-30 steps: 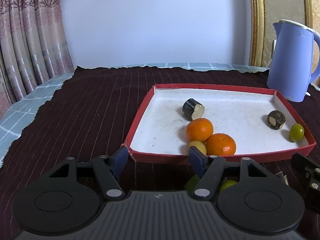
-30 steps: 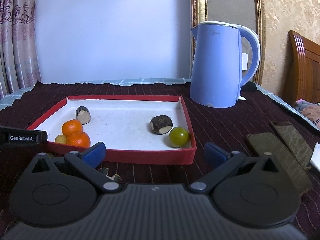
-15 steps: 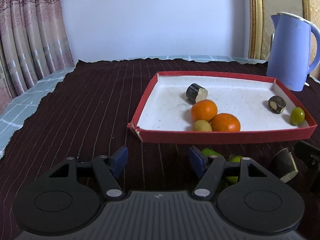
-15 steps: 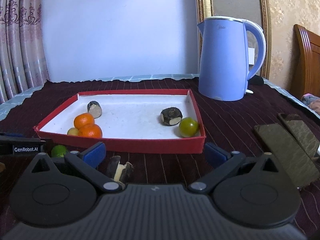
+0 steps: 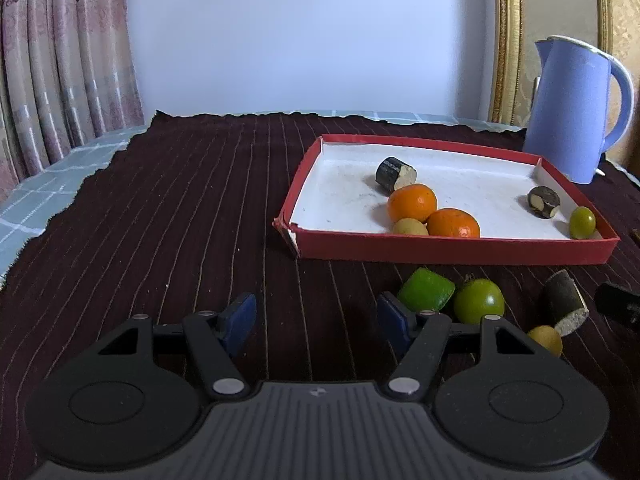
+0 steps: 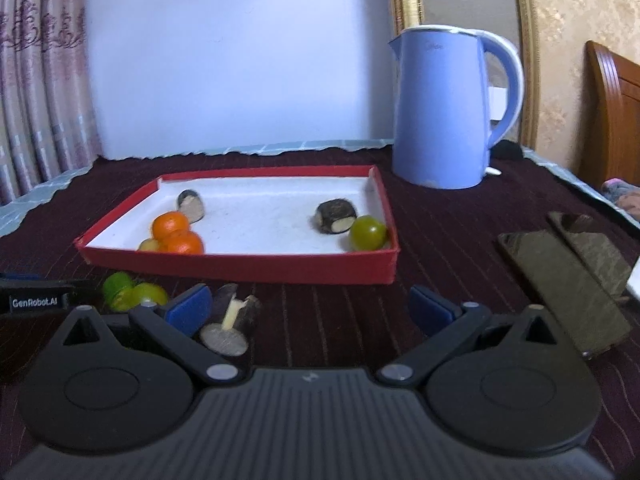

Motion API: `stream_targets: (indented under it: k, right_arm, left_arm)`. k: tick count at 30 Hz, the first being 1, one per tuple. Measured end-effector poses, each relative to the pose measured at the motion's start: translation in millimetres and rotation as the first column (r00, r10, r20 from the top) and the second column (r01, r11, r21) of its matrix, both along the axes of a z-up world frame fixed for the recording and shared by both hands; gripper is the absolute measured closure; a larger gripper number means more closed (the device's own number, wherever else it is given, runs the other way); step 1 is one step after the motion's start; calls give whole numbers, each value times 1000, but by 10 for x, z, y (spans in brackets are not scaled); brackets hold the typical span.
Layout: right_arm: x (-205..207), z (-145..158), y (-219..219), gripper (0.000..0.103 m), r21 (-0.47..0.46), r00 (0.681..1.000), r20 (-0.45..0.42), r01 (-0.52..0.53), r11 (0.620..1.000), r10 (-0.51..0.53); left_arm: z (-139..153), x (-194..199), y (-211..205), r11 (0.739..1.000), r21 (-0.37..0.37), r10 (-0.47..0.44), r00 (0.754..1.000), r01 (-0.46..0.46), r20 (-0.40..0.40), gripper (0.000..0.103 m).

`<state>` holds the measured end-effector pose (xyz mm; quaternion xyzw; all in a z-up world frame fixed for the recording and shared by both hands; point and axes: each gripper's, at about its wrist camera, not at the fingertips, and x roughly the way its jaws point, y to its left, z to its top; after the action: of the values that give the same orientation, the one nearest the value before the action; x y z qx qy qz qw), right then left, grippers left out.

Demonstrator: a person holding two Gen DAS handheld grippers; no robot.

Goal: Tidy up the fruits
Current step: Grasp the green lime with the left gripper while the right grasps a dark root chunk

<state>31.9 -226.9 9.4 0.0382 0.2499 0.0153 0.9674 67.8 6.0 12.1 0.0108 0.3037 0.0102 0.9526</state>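
A red tray [image 5: 448, 249] [image 6: 240, 267] with a white floor holds two oranges [image 5: 413, 202] [image 6: 170, 225], a small yellow fruit [image 5: 409, 227], two dark cut pieces [image 5: 394, 175] [image 6: 335, 216] and a green fruit [image 5: 582, 222] [image 6: 368, 233]. In front of the tray on the cloth lie a green cut piece [image 5: 426, 289], a green round fruit [image 5: 478, 301], a dark cut piece [image 5: 565, 303] [image 6: 230, 320] and a small yellow fruit [image 5: 546, 339]. My left gripper [image 5: 316, 320] is open and empty, left of the loose fruits. My right gripper [image 6: 310, 308] is open and empty, with the dark piece by its left finger.
A blue kettle [image 5: 572, 108] [image 6: 444, 104] stands behind the tray at the right. Two dark flat slabs [image 6: 568, 280] lie on the cloth at the right. The dark striped cloth [image 5: 160, 216] ends at a ragged left edge over a checked tablecloth.
Both grippers have pulled back from the tray. The loose fruits in front of the tray have come into view. Both grippers stay open.
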Motion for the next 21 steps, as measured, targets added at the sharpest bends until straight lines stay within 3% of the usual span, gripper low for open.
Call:
stream_targets:
  k: [5,7,14,20,21]
  right_arm:
    - [-88,-18,114,0,-53,999,23,-37,998,38]
    - [-82,-17,125,9,-65,999,14,-44,997,45]
    - [55,-20,168,11,-43,997,-24,-78,996,77]
    - [301,-84,258,30,-3,990,-90,-107,994,106]
    - [353,-112,270,38,5,987,-111,-112,994,112]
  left_arm:
    - [-34,-73,-34,998,5,-63,998,63,13,36]
    - [-46,-89,-71,996,11,-85,996,85,19,36]
    - [-99,-63,-152,992,25,-124,992,124,7,36]
    - [-113,-33,-158,989,29,-148,989,148,-4,36]
    - [-112,-25,-161,987,31,-155,988,155,-5,36]
